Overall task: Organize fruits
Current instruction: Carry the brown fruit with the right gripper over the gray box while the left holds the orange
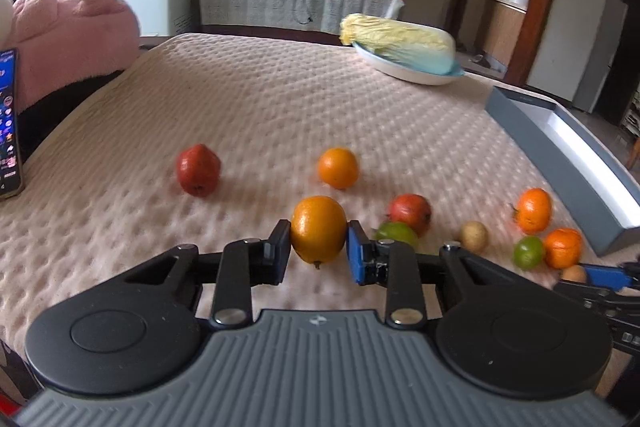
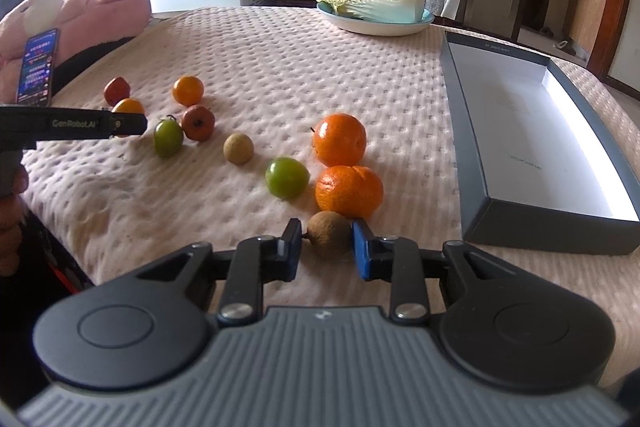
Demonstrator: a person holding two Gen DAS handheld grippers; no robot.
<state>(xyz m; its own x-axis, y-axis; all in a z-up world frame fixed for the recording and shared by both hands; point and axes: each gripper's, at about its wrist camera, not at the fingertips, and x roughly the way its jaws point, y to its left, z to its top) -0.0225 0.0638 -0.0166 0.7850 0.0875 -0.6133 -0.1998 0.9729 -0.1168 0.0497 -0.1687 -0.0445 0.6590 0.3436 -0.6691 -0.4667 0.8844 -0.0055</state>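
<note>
From the left wrist view, the left gripper (image 1: 319, 245) has its two pads pressed against the sides of a yellow-orange fruit (image 1: 318, 229), so it is clamped on it; whether the fruit is lifted off the quilted cover (image 1: 260, 99) or just resting there I cannot tell. The fruit's long axis stands roughly upright, its little stem tip pointing down. The grey box (image 1: 560, 155) lies far off to the right, past a scatter of tangerines and green fruit, so I judge this load has to travel rightward across the cluster.

From the right wrist view, the right gripper (image 2: 325, 243) straddles a small brown fruit (image 2: 329, 233) on the cover. The right pad touches it, the left pad stands just clear near its stem, so the jaws look not quite closed on it. The box (image 2: 472, 155) sits immediately right of this claw, open and with nothing showing inside, its long side running away towards the far edge. The right hand is plainly nearer; a short sweep right and slightly forward should reach it.
</note>
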